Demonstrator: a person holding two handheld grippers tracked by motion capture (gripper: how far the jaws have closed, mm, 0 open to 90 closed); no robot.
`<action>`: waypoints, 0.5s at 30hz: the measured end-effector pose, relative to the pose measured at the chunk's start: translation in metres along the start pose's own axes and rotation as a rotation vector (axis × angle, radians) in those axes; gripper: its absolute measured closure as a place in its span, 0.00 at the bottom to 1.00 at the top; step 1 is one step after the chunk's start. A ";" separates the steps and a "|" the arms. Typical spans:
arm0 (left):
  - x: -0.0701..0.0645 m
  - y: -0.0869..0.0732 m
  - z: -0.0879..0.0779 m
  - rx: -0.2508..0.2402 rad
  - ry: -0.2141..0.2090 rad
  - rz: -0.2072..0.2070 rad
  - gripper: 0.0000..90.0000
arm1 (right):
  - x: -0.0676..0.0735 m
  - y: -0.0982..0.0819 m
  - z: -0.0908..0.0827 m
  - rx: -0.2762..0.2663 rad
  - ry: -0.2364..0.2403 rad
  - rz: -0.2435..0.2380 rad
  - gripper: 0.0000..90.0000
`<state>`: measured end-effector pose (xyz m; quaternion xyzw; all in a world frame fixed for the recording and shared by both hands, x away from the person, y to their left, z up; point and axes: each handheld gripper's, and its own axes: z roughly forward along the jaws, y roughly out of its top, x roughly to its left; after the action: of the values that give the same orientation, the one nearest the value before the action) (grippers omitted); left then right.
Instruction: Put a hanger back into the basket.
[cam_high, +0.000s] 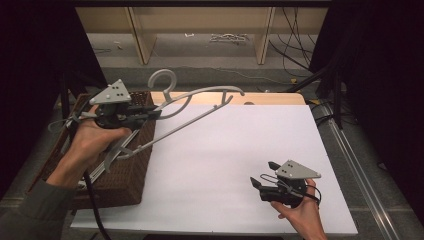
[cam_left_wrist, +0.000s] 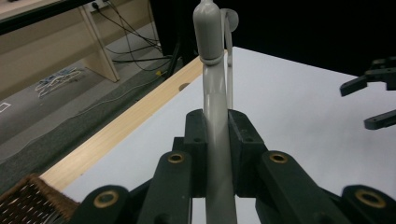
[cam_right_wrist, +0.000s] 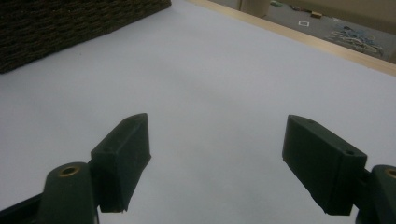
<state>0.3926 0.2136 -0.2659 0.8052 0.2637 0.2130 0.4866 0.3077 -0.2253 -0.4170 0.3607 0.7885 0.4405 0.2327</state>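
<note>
Up at the far left, my left gripper is clenched on a grey hanger, lifted above the wicker basket. Near right, my right gripper rests low over the white table, jaws spread wide, holding nothing. Beyond the table's far edge lie grey floor, cables and wooden shelving.

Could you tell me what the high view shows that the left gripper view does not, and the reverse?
High view alone: the whole grey hanger with its hook, held above the wicker basket, plus both hands and forearms and the grey plate on each gripper.

Left gripper view alone: the left gripper with its jaws closed on the hanger's bar, seen close up.

Both: the hanger, the white tabletop, its wooden far edge, a part of the basket, and the right gripper with its jaws apart and nothing between them.
</note>
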 end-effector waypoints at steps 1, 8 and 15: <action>0.008 -0.006 -0.005 -0.006 0.019 -0.016 0.88 | 0.001 -0.001 -0.001 0.008 0.008 0.007 0.27; 0.037 -0.029 -0.021 -0.017 0.086 -0.061 0.88 | 0.002 -0.003 -0.001 0.010 0.006 0.008 0.26; 0.064 -0.052 -0.036 -0.031 0.147 -0.082 0.88 | 0.001 -0.004 -0.002 0.007 0.008 0.007 0.26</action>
<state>0.4088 0.2984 -0.2910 0.7681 0.3282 0.2556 0.4868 0.3040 -0.2268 -0.4199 0.3627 0.7895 0.4400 0.2269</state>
